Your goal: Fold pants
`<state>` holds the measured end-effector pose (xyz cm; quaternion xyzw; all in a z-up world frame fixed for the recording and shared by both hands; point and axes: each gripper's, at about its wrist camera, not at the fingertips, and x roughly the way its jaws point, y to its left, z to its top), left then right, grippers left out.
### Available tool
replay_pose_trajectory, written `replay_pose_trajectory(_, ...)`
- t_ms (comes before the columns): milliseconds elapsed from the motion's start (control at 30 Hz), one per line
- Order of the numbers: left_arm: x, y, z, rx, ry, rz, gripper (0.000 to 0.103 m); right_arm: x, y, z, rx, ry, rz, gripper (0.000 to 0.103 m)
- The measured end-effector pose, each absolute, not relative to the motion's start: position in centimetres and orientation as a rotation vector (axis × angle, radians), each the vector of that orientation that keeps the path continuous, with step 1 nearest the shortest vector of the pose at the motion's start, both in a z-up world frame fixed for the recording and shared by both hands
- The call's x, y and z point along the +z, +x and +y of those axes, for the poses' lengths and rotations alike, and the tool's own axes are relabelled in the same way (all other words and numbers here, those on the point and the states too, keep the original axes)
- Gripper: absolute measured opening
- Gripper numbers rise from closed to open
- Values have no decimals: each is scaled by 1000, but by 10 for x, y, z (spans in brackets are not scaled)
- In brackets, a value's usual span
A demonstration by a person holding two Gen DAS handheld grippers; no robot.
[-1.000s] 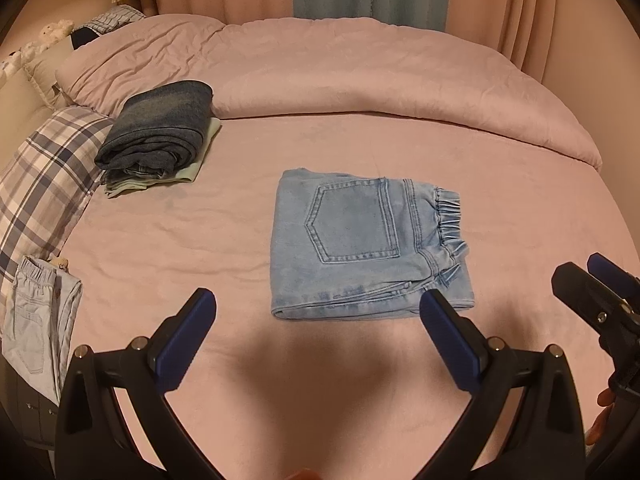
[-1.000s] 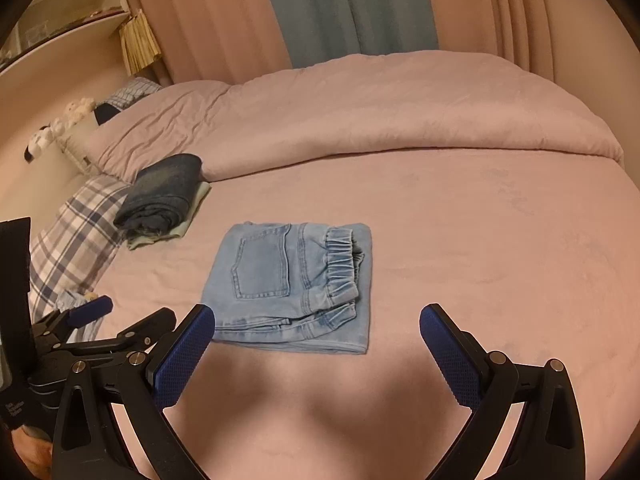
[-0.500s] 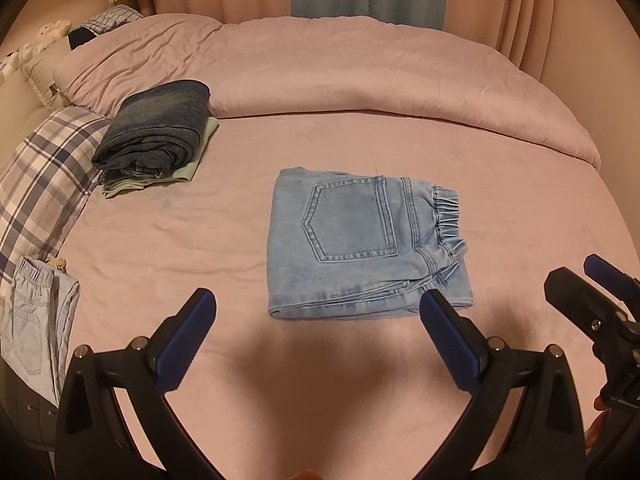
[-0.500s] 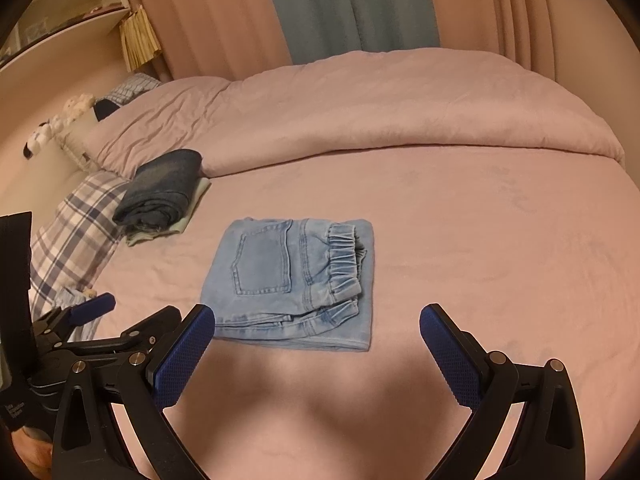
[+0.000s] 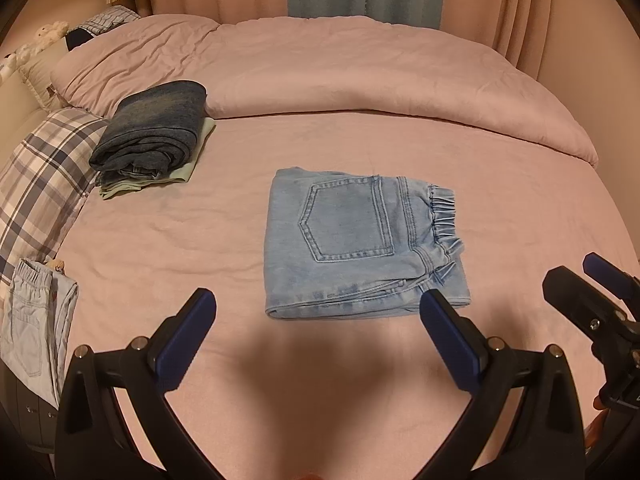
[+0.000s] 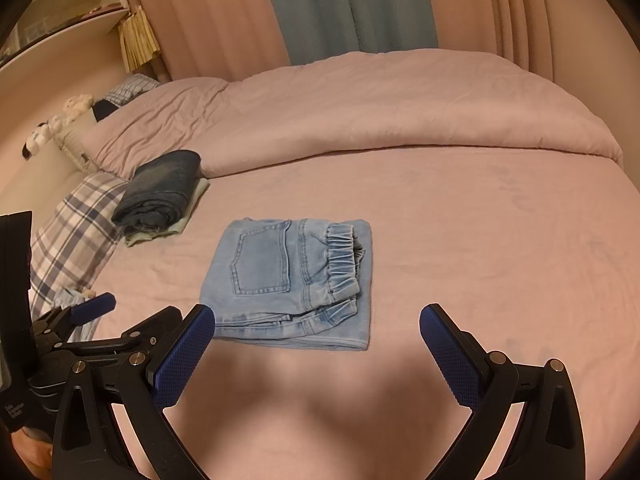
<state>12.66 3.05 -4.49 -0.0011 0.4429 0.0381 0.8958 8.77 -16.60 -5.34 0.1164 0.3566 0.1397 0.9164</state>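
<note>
Both grippers, left gripper (image 5: 318, 326) and right gripper (image 6: 318, 342), hover with fingers spread wide, holding nothing, bare pink sheet beneath. Just beyond the fingertips lies the folded light-denim pants (image 5: 362, 242), square-edged, elastic waistband rightward. Farther left, dark folded jeans (image 5: 154, 130); beyond, a rumpled duvet (image 5: 360, 68).

Bare pink bed (image 5: 400, 380) sheet lies between both gaping grippers and the folded light-blue pants (image 5: 360, 248) — nothing stands in that gap. Right of the pants the sheet is open as far as the rolled duvet (image 6: 400, 120) ridge behind. To the left, a stack of dark folded jeans (image 5: 156, 128) and a plaid pillow (image 5: 40, 184) crowd the edge — well apart from the pants.
</note>
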Motion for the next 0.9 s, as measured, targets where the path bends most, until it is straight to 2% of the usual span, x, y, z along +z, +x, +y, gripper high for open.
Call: replay_pose_trajectory(900,-44,127,32,70,-9,915,102,-52,87,-162,286,229,733,102)
